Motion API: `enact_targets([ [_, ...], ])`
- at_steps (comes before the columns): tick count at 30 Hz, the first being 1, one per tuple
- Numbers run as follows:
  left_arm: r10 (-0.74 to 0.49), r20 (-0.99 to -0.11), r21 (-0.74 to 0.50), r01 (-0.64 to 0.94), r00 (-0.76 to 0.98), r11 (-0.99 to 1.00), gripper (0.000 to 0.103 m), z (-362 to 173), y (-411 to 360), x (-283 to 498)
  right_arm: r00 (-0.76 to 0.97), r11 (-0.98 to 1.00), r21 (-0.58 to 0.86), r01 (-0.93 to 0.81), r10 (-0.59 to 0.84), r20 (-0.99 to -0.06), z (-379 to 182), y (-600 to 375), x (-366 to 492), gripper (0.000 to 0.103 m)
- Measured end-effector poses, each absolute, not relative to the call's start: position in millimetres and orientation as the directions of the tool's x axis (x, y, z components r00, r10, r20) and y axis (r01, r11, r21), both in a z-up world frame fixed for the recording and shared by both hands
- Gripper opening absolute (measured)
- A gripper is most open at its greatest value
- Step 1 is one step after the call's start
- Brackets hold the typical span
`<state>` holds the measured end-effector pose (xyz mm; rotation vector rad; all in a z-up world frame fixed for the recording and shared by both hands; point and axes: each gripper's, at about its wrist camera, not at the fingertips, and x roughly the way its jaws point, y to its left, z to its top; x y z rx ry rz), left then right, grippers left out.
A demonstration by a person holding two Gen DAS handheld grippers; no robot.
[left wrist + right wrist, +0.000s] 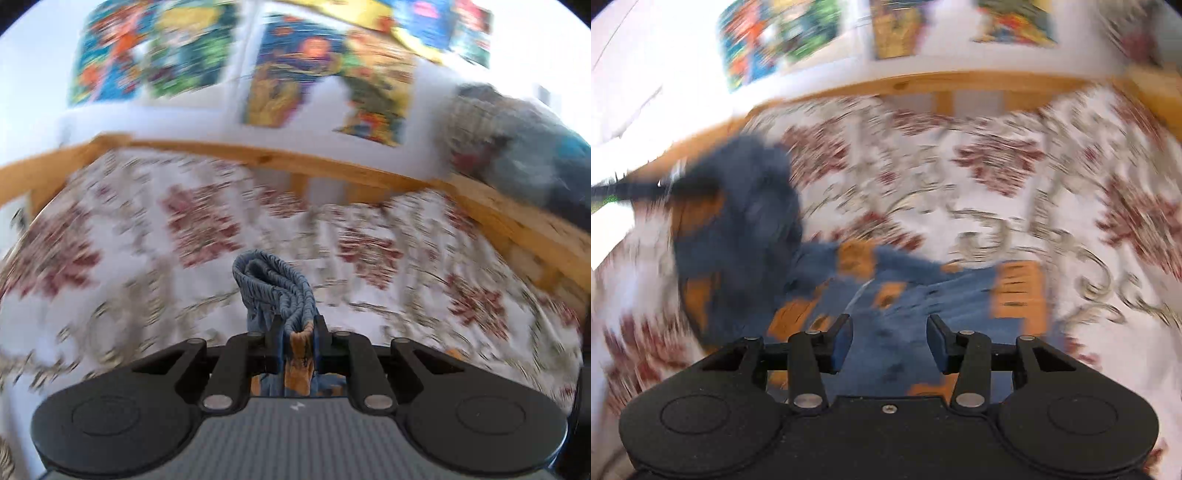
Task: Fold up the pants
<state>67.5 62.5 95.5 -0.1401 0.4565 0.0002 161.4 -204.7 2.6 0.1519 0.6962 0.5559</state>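
A bed (1015,177) with a flowered cover carries blue-and-orange pants (923,295), part spread, part lifted. Their length seems to run left to right, though blur hides much. Left gripper (297,332) is clenched on the bunched waistband (273,284); right gripper (890,341) stands released, empty. One-sided hold could drag the cloth askew.

Motion blur smears the posters (192,51) and bedspread (122,236) (patterns unreadable).

I see a bed with a flowered cover (147,258), a wooden bed frame (258,157), and colourful posters (303,70) on the white wall (33,74) behind.
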Motion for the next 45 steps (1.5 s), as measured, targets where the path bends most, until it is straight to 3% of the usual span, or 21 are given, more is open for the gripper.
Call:
enact_targets([
  [4,-0.101,-0.460,-0.050,0.088,0.882,0.995,0.014,93,18,75,0.482,0.710,0.571,-0.412,0.701,-0.525,21,-251,204,0.051],
  [11,-0.135,-0.519,0.109,0.222,0.844,0.969,0.015,67,-49,83,0.309,0.598,0.671,-0.439,0.802,-0.512,33,-228,248,0.053],
  [16,-0.105,-0.552,0.172,0.236,0.827,0.956,0.015,56,-73,85,0.303,0.648,0.612,-0.452,0.757,-0.578,34,-200,256,0.051],
  [17,-0.096,-0.554,0.181,0.233,0.827,0.956,0.015,55,-75,85,0.308,0.657,0.607,-0.447,0.750,-0.585,32,-199,257,0.042],
  [18,-0.090,-0.556,0.190,0.232,0.826,0.954,0.015,54,-77,85,0.306,0.651,0.615,-0.446,0.756,-0.579,31,-197,257,0.025],
  [21,-0.077,-0.550,0.215,0.229,0.832,0.949,0.015,54,-81,84,0.323,0.643,0.616,-0.454,0.764,-0.559,34,-200,253,0.012],
  [32,-0.179,-0.529,0.242,0.349,0.830,0.905,0.015,67,-103,93,0.442,0.695,0.559,-0.453,0.719,-0.535,46,-263,240,0.010],
  [44,-0.212,-0.619,0.228,0.432,0.756,0.873,0.016,28,-143,119,0.510,0.734,0.534,-0.419,0.677,-0.531,6,-298,231,0.008],
  [45,-0.213,-0.622,0.229,0.435,0.754,0.871,0.016,25,-145,119,0.510,0.739,0.533,-0.412,0.672,-0.537,2,-300,230,0.012],
])
